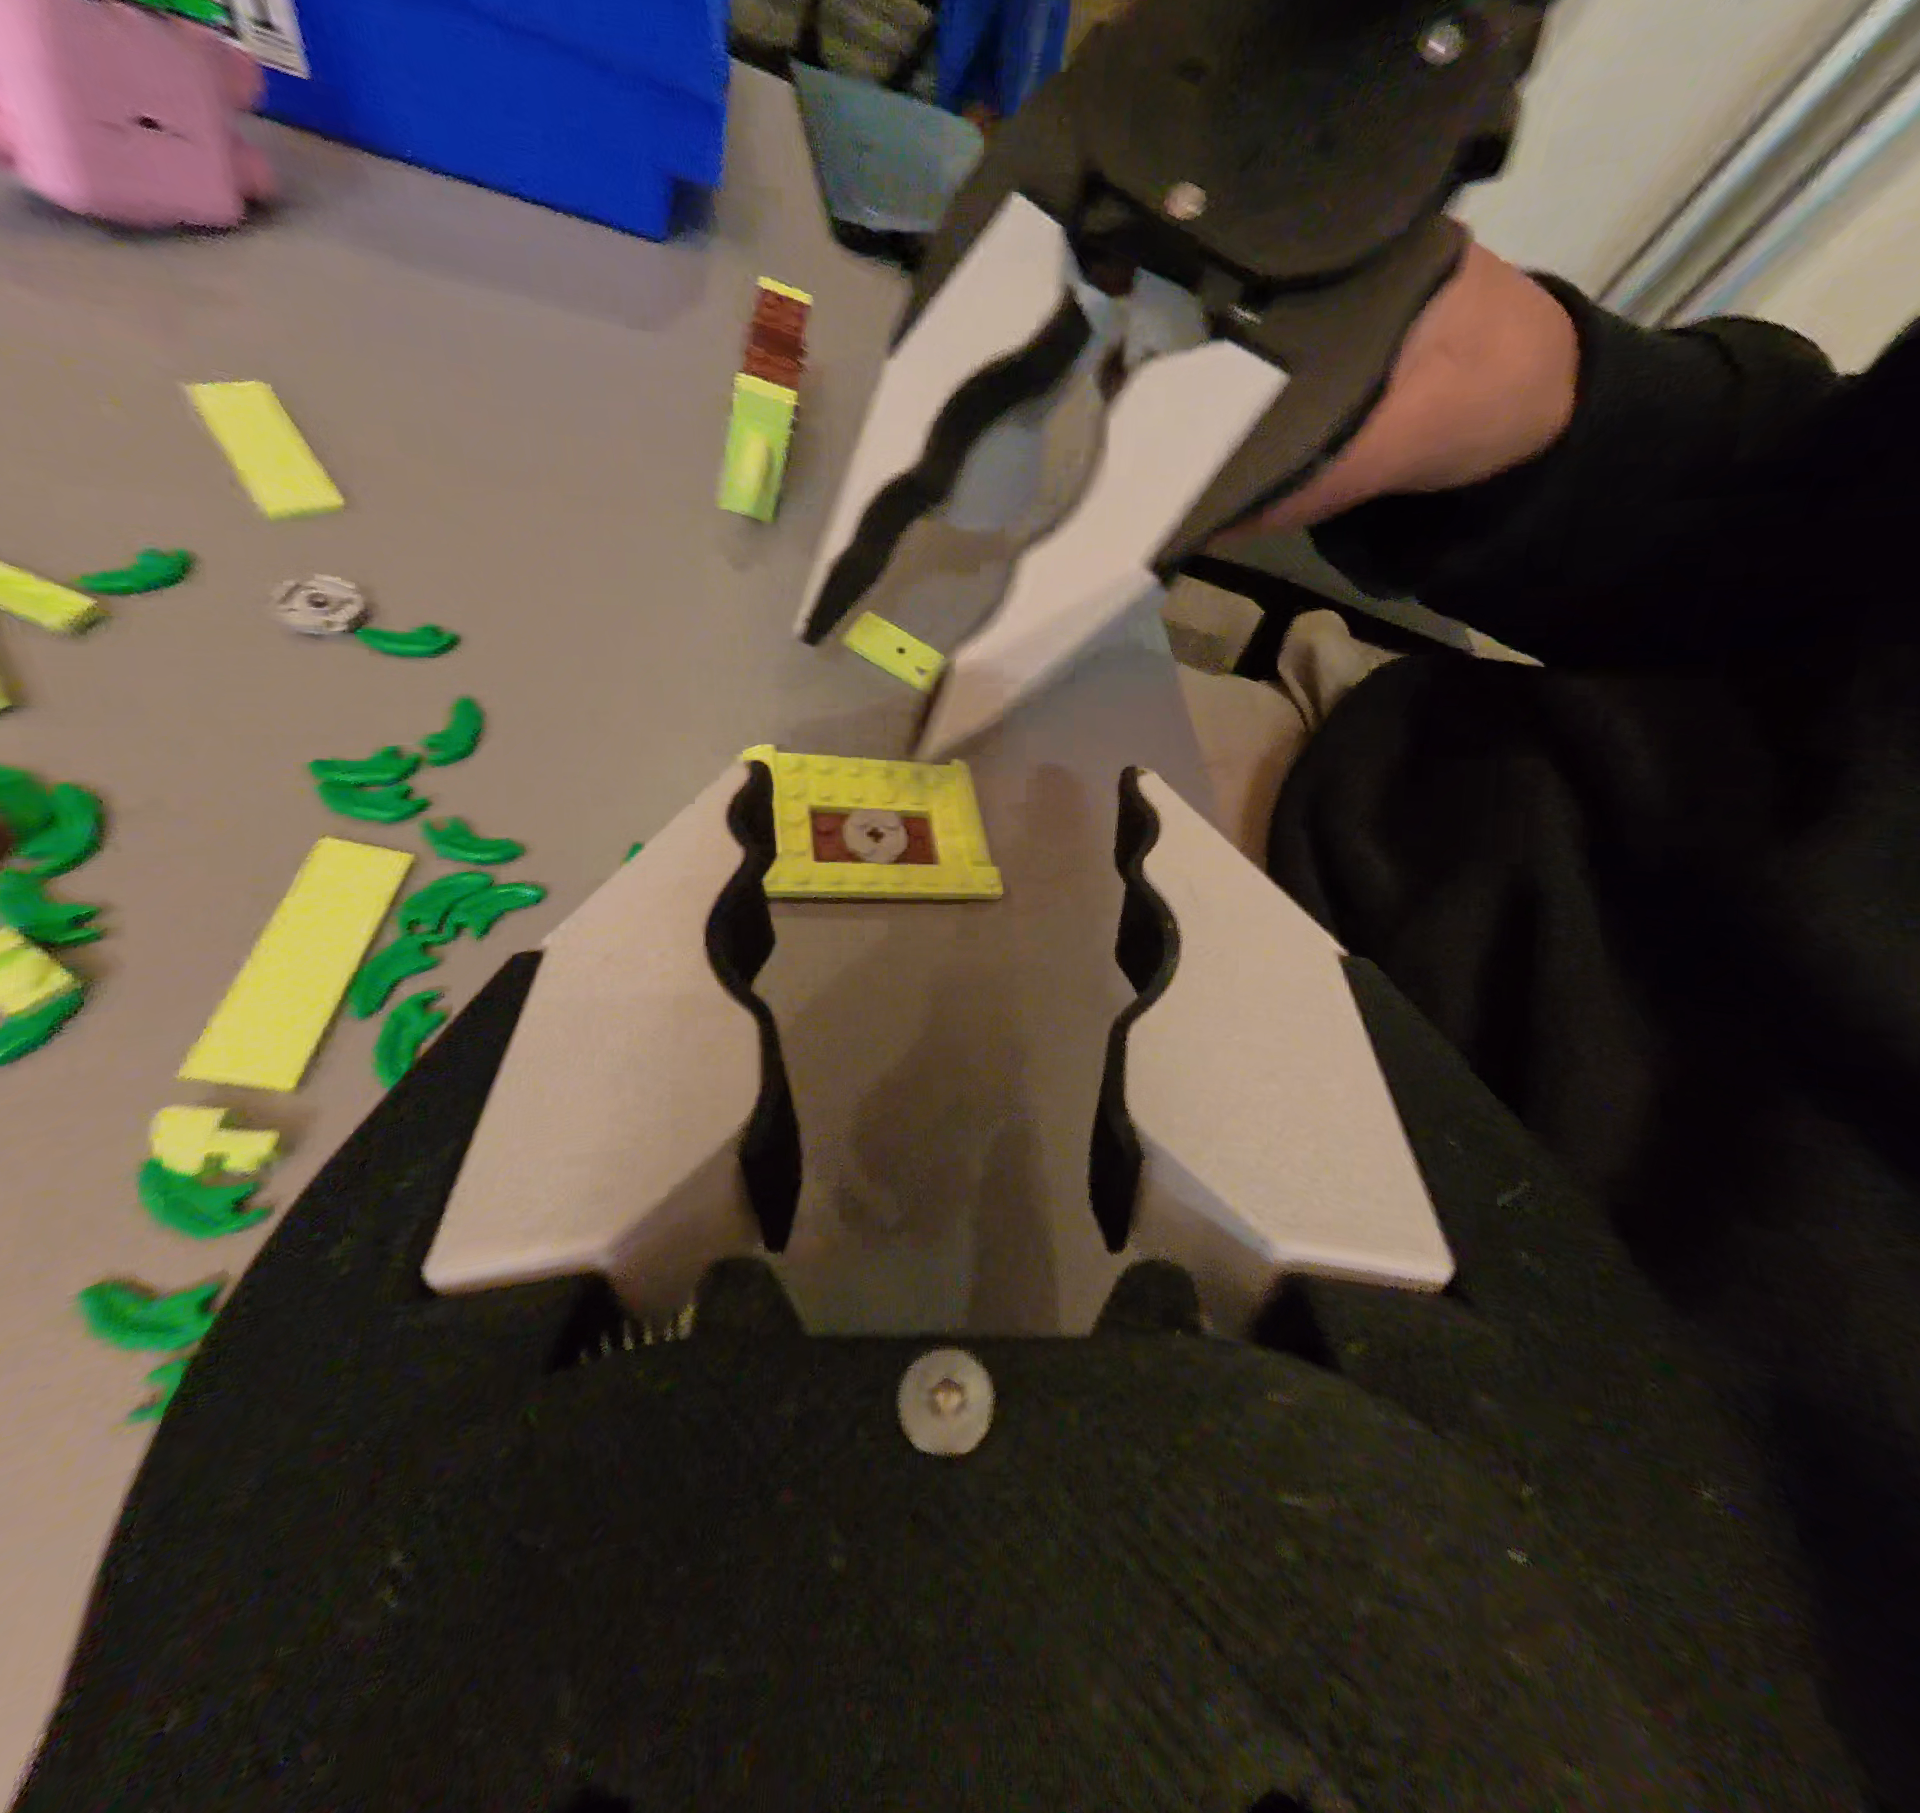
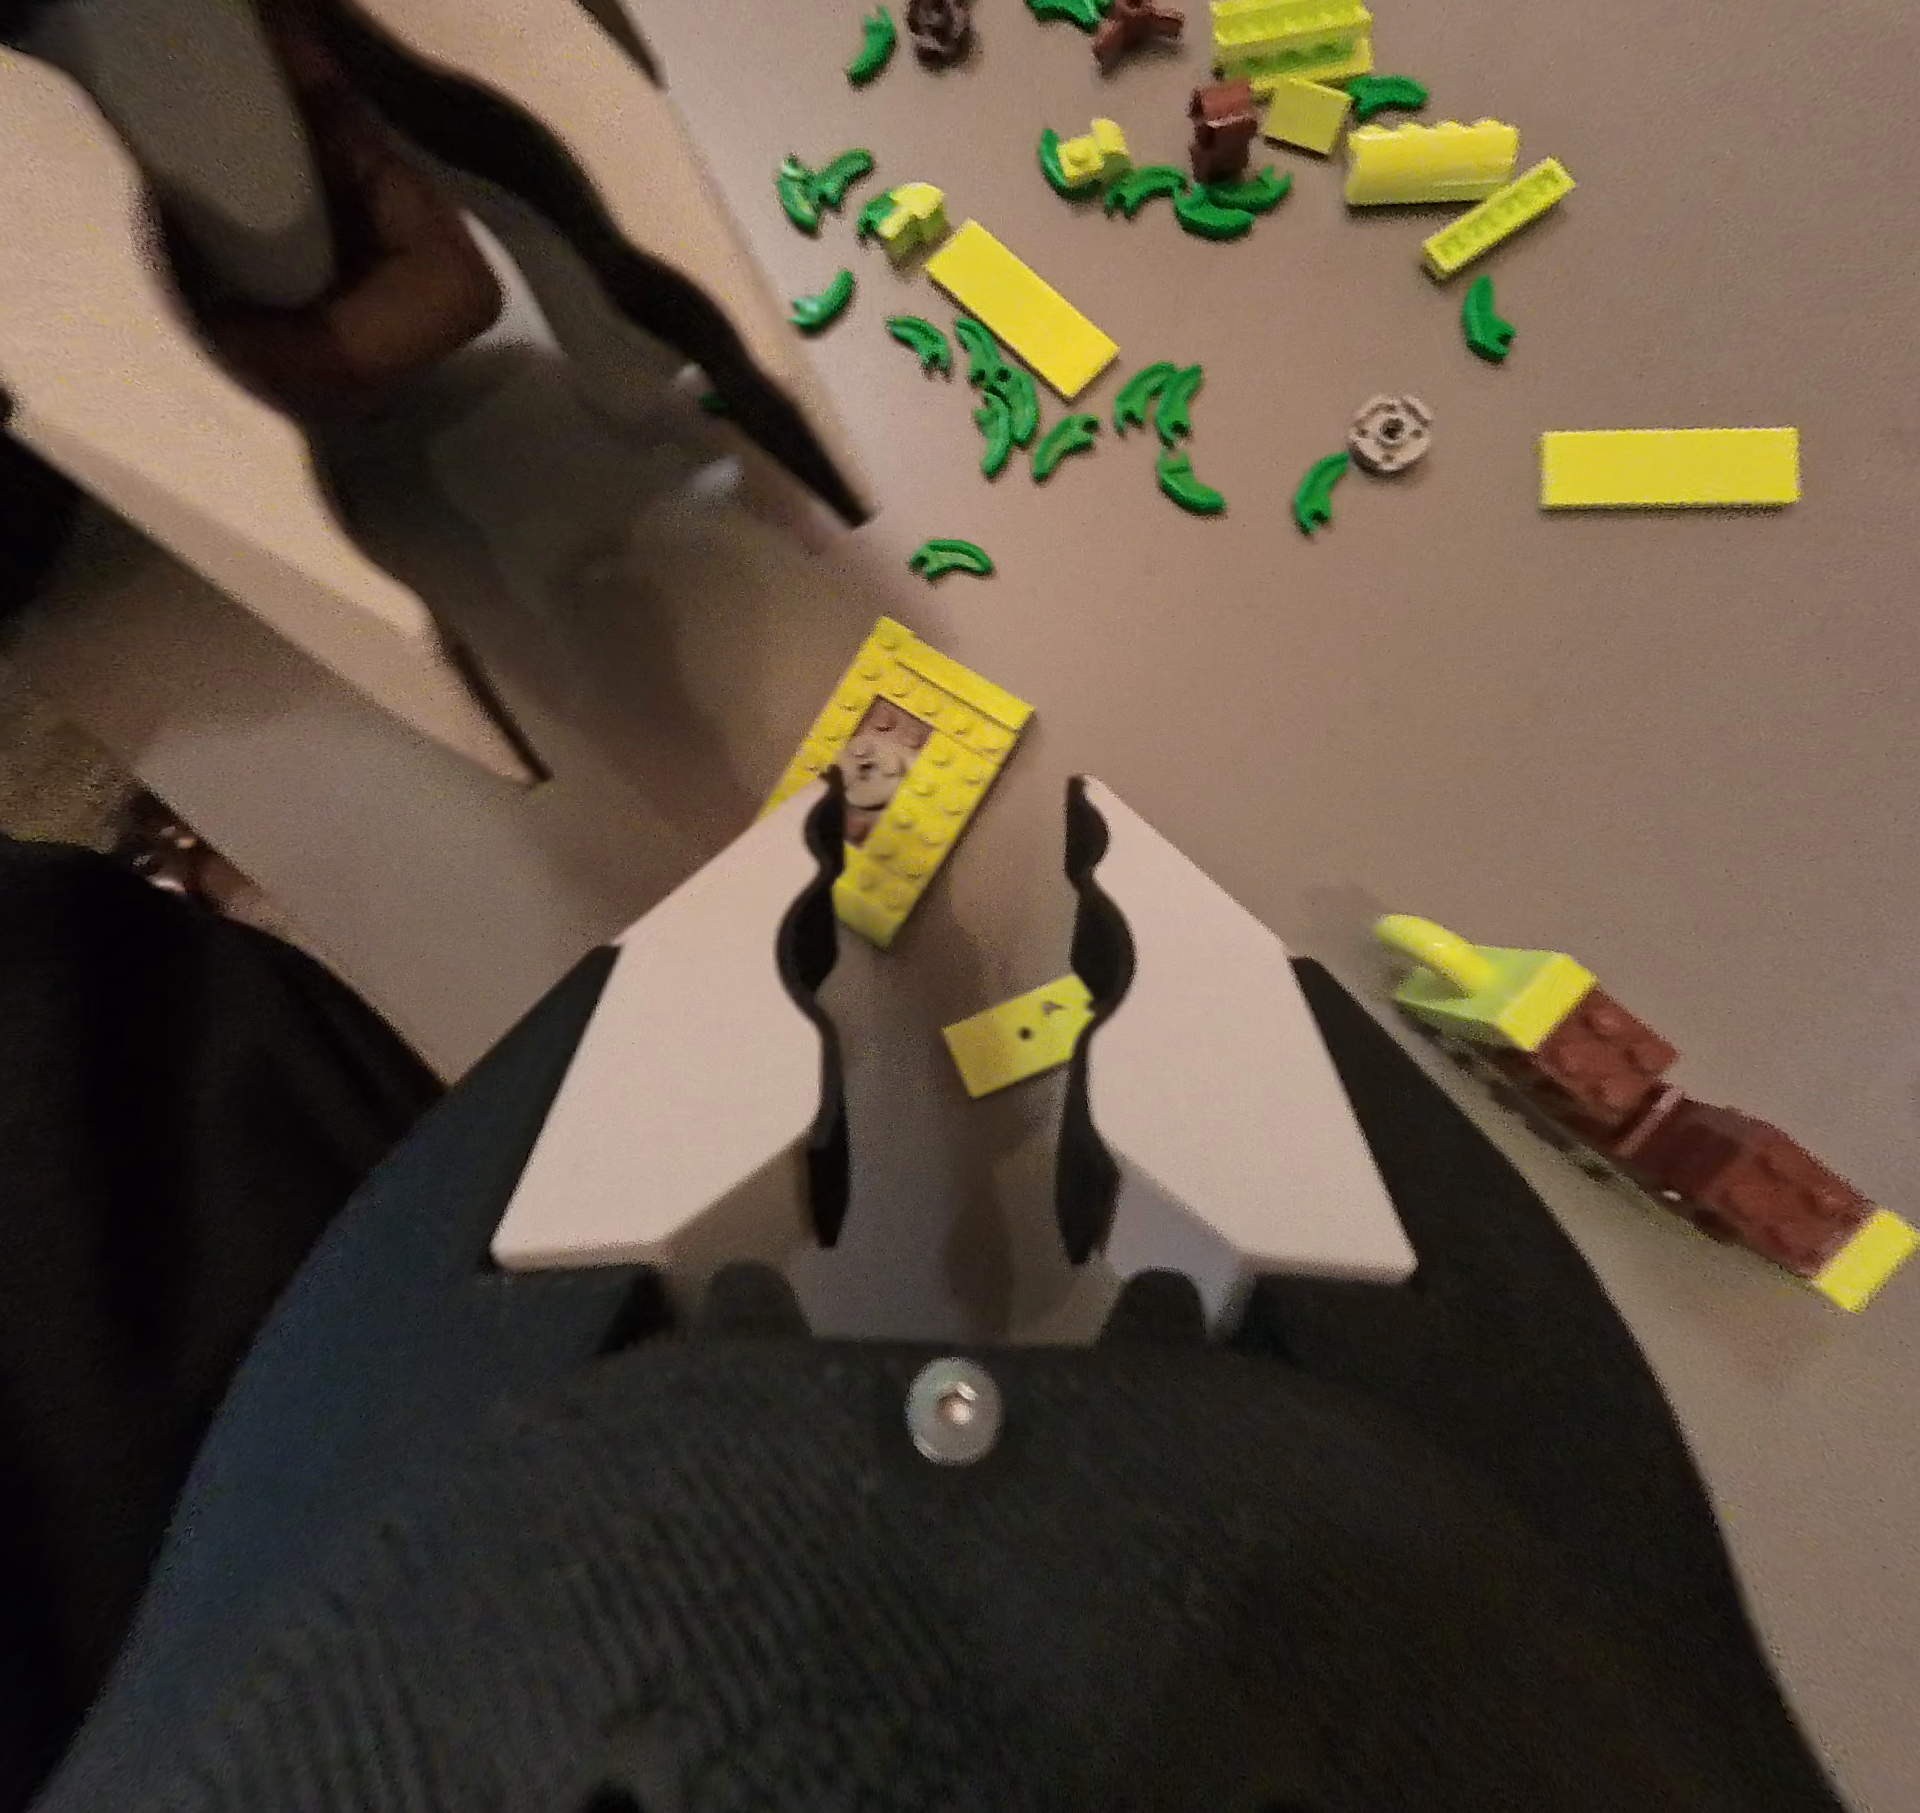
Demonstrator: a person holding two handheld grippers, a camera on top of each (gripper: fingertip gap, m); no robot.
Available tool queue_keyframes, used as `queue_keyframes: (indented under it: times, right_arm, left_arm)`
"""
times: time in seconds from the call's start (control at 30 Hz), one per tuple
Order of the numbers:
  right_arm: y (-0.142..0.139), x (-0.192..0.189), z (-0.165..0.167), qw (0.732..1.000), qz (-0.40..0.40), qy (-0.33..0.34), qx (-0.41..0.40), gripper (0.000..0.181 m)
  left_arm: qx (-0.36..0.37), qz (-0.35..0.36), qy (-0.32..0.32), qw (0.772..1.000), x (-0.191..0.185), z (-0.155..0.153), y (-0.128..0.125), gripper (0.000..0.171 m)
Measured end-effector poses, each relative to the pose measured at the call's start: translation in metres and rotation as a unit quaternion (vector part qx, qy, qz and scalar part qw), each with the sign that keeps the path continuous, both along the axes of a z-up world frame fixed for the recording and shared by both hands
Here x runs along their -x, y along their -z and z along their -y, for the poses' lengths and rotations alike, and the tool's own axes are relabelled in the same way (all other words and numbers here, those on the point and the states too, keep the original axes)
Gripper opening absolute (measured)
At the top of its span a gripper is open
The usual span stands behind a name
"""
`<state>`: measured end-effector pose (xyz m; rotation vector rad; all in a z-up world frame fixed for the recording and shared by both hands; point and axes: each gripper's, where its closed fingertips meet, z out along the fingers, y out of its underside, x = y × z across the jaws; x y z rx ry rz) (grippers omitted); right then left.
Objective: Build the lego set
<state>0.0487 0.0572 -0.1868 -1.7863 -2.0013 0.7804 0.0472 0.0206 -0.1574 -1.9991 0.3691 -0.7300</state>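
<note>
Both the left gripper (image 1: 940, 787) and the right gripper (image 2: 951, 792) had fingers apart and empty above the grey bench (image 1: 582, 475), the lime studded plate (image 1: 883, 838) lying mid-frame between them.

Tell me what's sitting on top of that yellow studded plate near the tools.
On the yellow studded plate sits a brown tile in its centre, and on that a round grey piece. In the right wrist view a finger covers part of them. The plate's underside can't be seen.
</note>
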Motion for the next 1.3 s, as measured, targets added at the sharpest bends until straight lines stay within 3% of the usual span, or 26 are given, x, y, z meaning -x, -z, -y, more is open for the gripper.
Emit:
queue_keyframes:
  times: [0.1, 0.23, 0.83, 0.97, 1.17, 1.3]
  right_arm:
    - [0.001, 0.0, 0.017, 1.0, -0.01, -0.009, 0.009, 0.062]
    - [0.013, 0.006, 0.022, 1.0, 0.003, -0.008, -0.018, 0.075]
    - [0.025, 0.009, 0.018, 0.998, 0.03, -0.009, -0.061, 0.047]
    - [0.026, 0.011, 0.023, 0.997, 0.031, -0.044, -0.064, 0.047]
    - [0.026, 0.011, 0.05, 0.984, 0.025, -0.153, -0.085, 0.044]
    - [0.025, 0.007, 0.04, 0.981, 0.031, -0.158, -0.112, 0.049]
  left_arm:
    - [0.009, -0.003, -0.01, 1.0, 0.007, 0.001, 0.004, 0.07]
    - [0.011, -0.007, -0.019, 1.0, 0.013, 0.001, 0.007, 0.071]
    - [-0.005, 0.007, -0.033, 0.999, 0.02, 0.0, 0.003, 0.067]
    - [-0.005, 0.008, -0.033, 0.999, 0.021, 0.0, 0.002, 0.067]
    - [-0.001, 0.015, -0.022, 1.0, 0.017, 0.002, 0.003, 0.068]
    - [0.005, 0.013, -0.017, 1.0, 0.014, 0.002, 0.005, 0.068]
